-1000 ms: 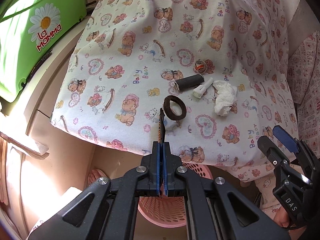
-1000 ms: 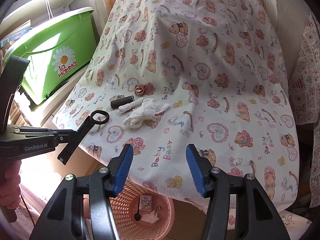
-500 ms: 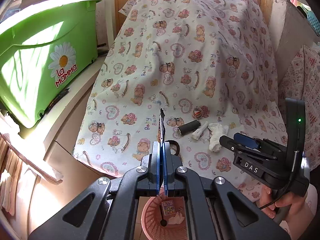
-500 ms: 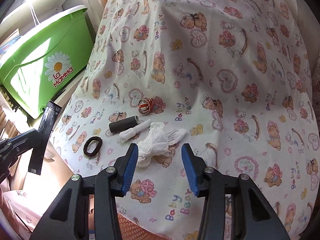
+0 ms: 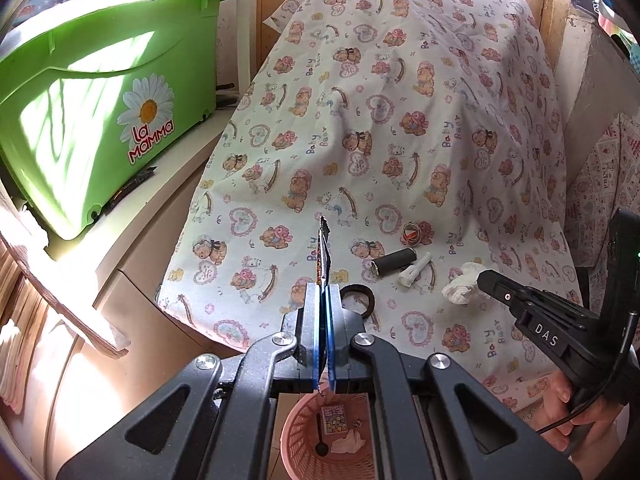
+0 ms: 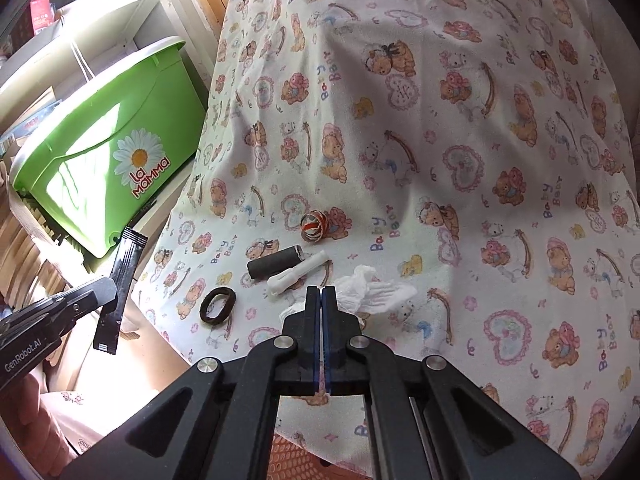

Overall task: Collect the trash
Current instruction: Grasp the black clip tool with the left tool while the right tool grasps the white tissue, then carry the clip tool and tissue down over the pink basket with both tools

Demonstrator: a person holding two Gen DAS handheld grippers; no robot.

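L gripper point(image 5: 323, 300) pinches a thin black sachet point(image 6: 120, 276) edge-on, off the bed's left edge, above the pink basket point(image 5: 298, 432). R gripper point(image 6: 321, 300) jaws just closed, pressed together at the near edge of the white tissue point(image 6: 376, 290); can't tell if it's caught. Beside it on the bear-print sheet point(image 6: 460, 160): white tube point(image 6: 298, 272), dark cylinder point(image 6: 274, 264), hair tie point(image 6: 218, 305), foil ring point(image 6: 314, 225). Green tub point(image 5: 80, 120) at left.
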